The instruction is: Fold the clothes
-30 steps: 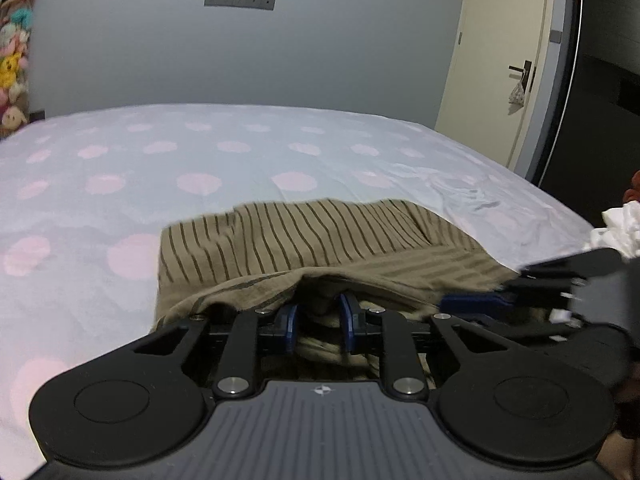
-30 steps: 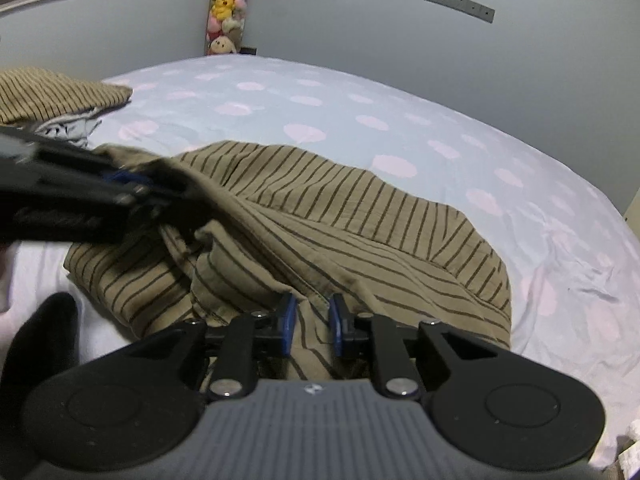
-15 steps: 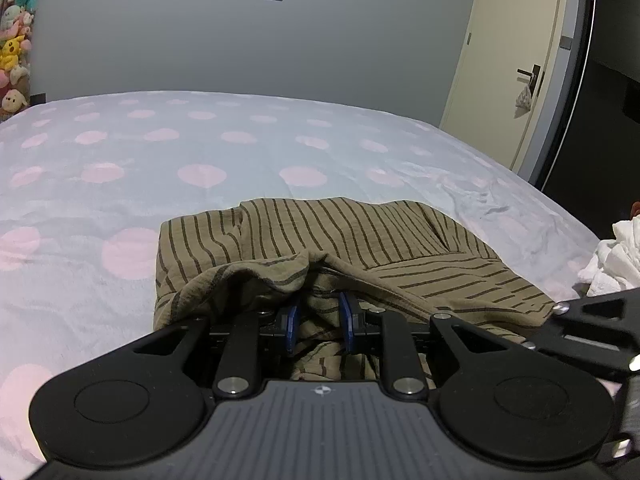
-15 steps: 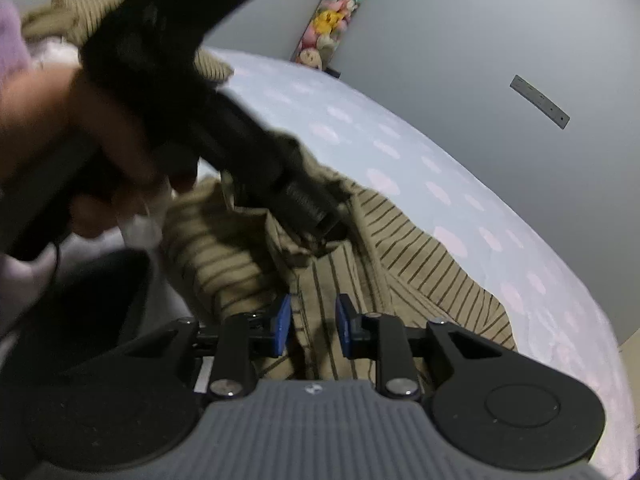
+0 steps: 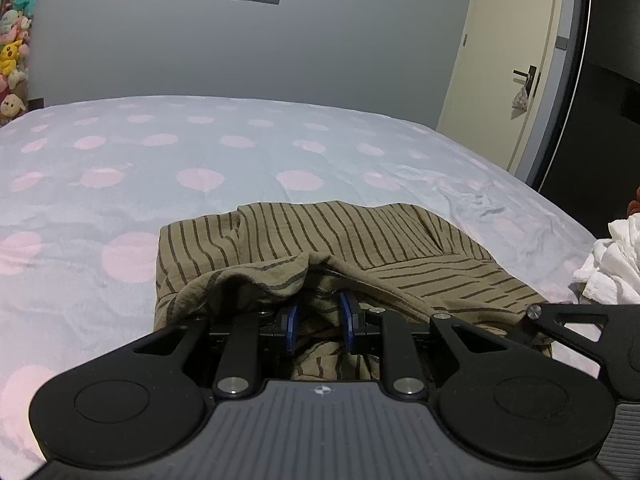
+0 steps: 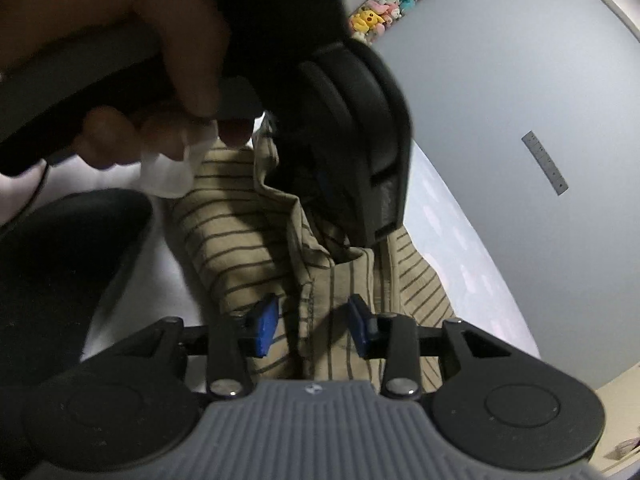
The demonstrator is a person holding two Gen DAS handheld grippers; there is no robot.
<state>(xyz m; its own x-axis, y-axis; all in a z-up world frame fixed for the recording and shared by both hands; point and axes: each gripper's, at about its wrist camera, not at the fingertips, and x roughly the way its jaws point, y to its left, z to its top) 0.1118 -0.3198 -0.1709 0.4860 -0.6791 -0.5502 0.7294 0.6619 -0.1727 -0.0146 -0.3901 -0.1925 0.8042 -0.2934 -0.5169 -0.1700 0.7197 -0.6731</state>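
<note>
Striped garment (image 5: 320, 248): one; grippers: two.

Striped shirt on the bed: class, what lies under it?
The striped shirt lies on the dotted bedsheet, which shows all around it. A fold drapes over the left hand-held gripper. Anything else beneath is covered by cloth.

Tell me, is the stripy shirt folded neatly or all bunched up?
Bunched up: the striped garment lies rumpled on the polka-dot bedsheet, edges curled over.
</note>
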